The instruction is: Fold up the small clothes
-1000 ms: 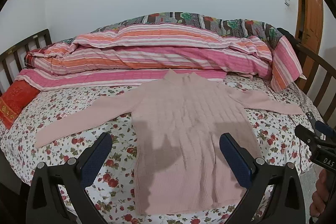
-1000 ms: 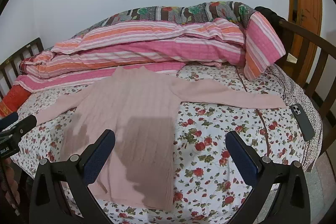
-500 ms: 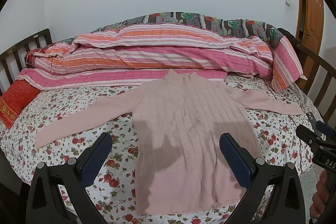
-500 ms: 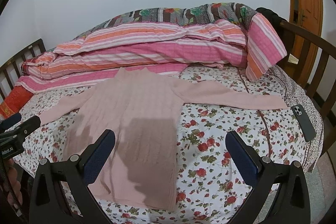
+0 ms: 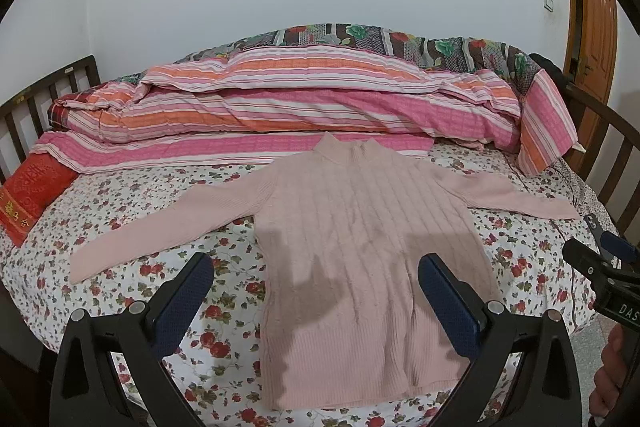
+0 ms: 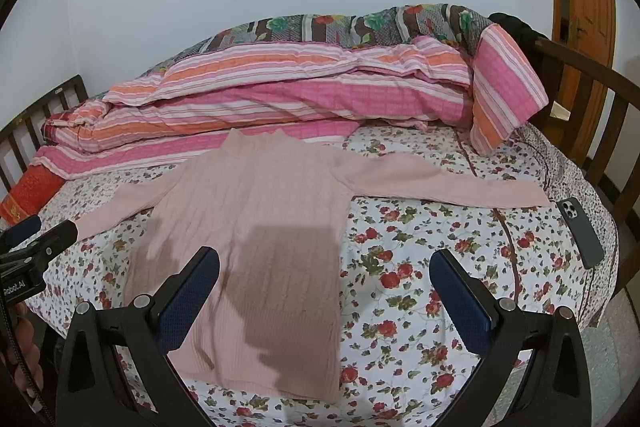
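Both the left gripper [image 5: 316, 291] and right gripper [image 6: 326, 285] hung wide open before the pink sweater [image 5: 360, 247]; a shallow pinch risked slipping off its thick ribbed knit

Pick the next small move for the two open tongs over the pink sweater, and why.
Probably bring the right tongs down to the cuff of the outstretched right sleeve to fold it inward. The pink ribbed knit sweater lies flat and unfolded on the floral bedsheet, both sleeves spread. Both tongs, left too, hover open and empty. A dark smartphone lies just beyond that cuff.
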Motion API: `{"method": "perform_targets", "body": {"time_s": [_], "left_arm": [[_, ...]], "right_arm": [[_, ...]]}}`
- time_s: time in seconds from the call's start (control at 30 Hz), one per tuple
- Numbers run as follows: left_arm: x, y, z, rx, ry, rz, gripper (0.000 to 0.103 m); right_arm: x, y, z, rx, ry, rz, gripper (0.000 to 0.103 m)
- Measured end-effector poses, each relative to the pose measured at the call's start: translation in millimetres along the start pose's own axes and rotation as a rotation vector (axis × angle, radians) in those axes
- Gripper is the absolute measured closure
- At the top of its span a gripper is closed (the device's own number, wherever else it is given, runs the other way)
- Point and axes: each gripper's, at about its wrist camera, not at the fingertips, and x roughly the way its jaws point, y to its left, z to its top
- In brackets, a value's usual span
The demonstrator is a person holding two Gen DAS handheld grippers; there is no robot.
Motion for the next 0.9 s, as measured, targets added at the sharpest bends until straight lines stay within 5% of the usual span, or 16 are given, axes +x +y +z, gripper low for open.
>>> {"method": "perform_targets", "body": {"time_s": [0.9], "left_arm": [[1.5, 2.2, -0.2, -0.001, 0.002, -0.001, 0.0]], "right_arm": [[0.5, 2.3, -1.9, 0.001, -0.003, 0.008, 0.0]]}}
